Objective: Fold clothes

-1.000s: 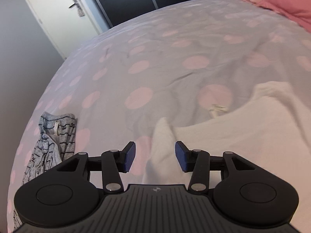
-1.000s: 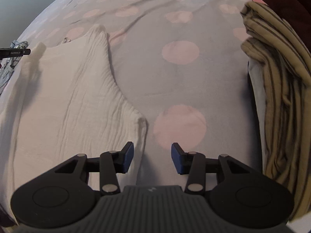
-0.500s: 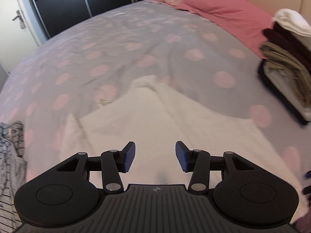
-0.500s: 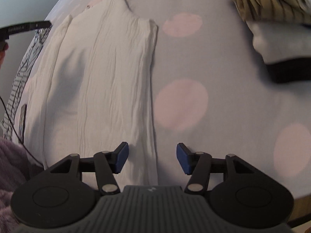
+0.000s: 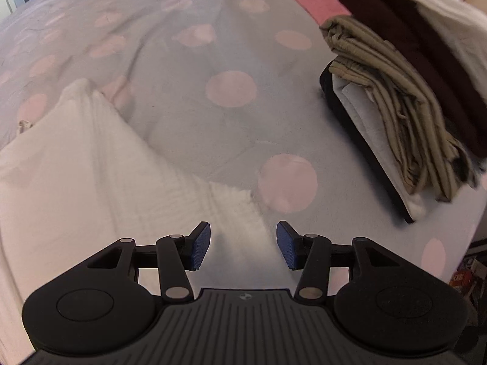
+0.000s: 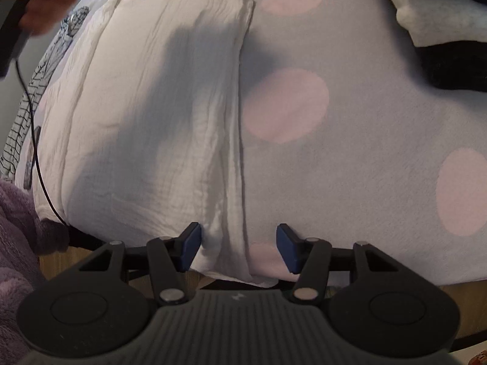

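White garment (image 6: pixel 158 115) flat beneath both grippers, left (image 5: pixel 240 245) and right (image 6: pixel 239 248), jaws apart.

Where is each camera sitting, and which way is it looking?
Left wrist view: sits on the left gripper, looking along its open jaws across the spotted bed cover toward the pile of folded clothes; no part of the person shows.
Right wrist view: sits on the right gripper, looking down over the bed's edge at the white garment; a hand shows at top left.
Both views share the white garment, spotted bed cover and pile of folded clothes.
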